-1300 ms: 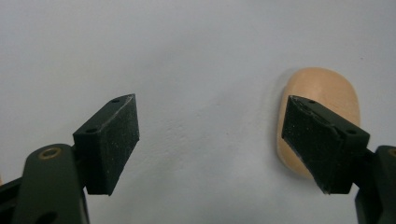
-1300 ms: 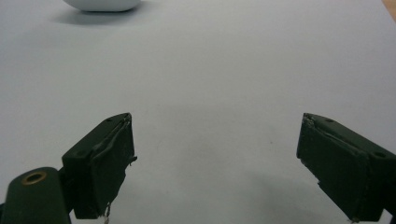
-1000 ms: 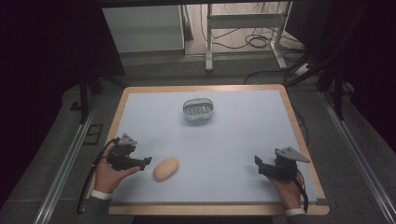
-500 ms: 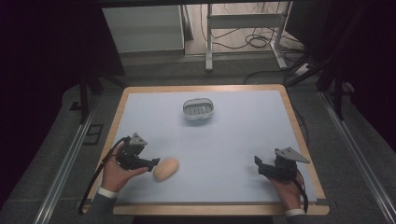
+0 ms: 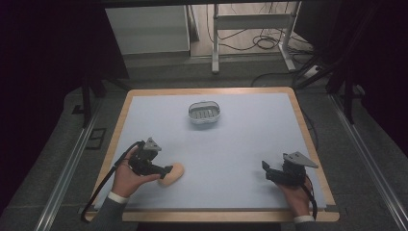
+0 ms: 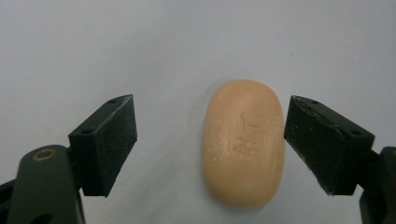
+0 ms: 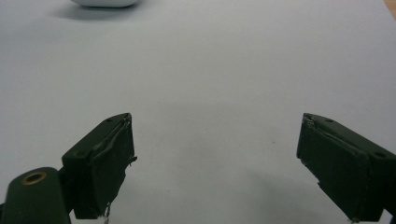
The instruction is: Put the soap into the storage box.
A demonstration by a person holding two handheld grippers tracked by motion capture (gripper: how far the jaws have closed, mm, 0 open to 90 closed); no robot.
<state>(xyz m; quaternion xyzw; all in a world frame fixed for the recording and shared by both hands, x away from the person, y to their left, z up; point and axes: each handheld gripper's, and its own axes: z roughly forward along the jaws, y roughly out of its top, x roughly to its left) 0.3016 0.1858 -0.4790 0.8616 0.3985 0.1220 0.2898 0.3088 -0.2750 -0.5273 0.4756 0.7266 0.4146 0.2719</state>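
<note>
A peach-coloured oval bar of soap lies flat on the pale blue mat near the front left. My left gripper is open and reaches over it. In the left gripper view the soap lies between the two jaws, close against the right one, with a gap to the left one. A white soap dish with a slotted floor sits at the back middle of the mat; its front edge peeks in at the top of the right gripper view. My right gripper rests open at the front right, nothing between its jaws.
The blue mat covers a table with a wooden rim. Beyond the table's far edge are a white cabinet, metal frame legs and cables on the floor. Dark rails run along both sides.
My left gripper has moved right, from short of the soap to having its open jaws around it. The soap, dish and right gripper have stayed put.
</note>
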